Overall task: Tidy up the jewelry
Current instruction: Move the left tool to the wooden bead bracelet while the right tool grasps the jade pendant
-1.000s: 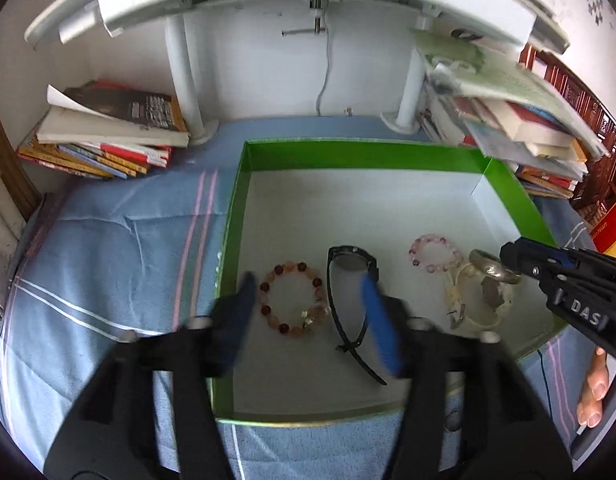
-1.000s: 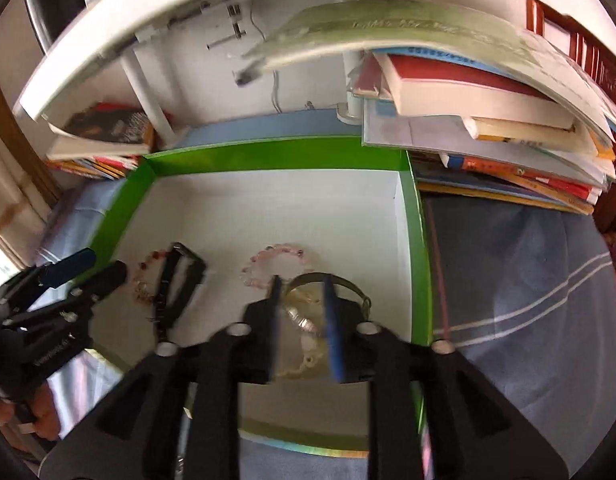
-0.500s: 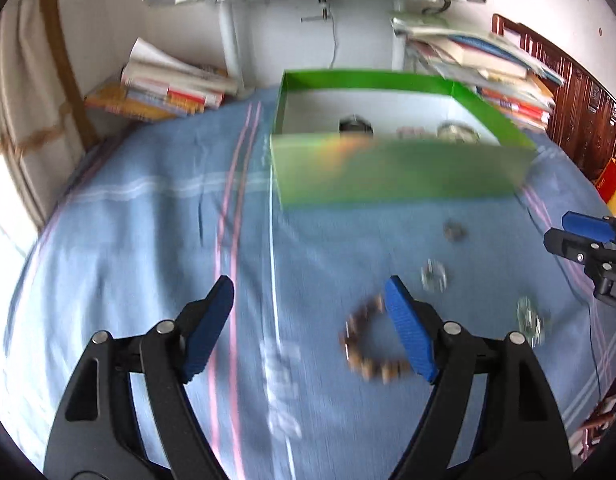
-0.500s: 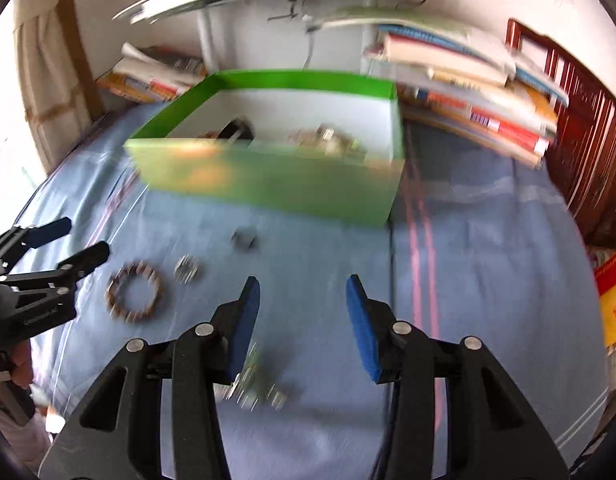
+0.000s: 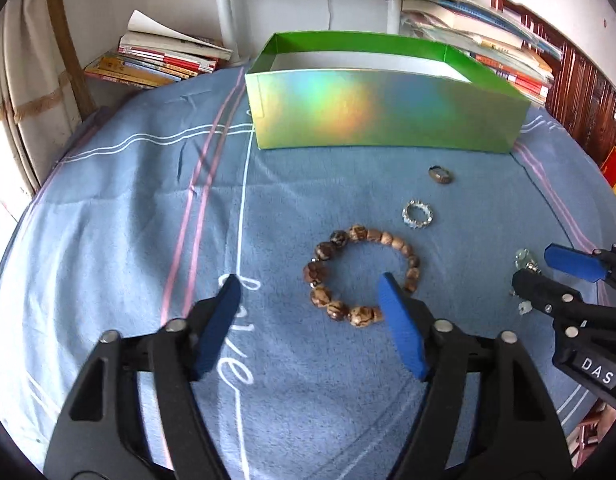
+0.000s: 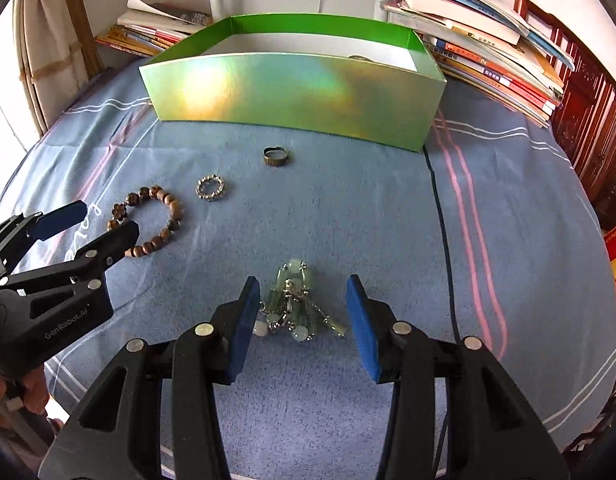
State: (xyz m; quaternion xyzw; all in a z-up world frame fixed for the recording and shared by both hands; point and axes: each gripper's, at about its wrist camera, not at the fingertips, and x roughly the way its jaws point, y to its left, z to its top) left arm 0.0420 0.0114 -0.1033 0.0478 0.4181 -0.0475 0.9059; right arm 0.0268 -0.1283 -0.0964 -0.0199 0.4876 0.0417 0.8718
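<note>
A blue cloth (image 5: 119, 208) with pink and white stripes covers the counter. Stacks of books (image 5: 159, 58) lie at the back left and right against a white wall (image 5: 283, 4), beneath a white shelf on posts (image 5: 223, 4). Dark carved wooden furniture (image 6: 588, 120) stands at the right, and daylight brightens the left edge.

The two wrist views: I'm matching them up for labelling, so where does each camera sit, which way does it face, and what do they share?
Left wrist: on the left tongs, facing forward and down at the wooden bead bracelet; the right tongs show at the right edge.
Right wrist: on the right tongs, facing down at the pale green bead jewelry; the left tongs and a bit of hand show at the left.
Shared: green box, blue cloth, bracelet, two rings, both open tongs.
</note>
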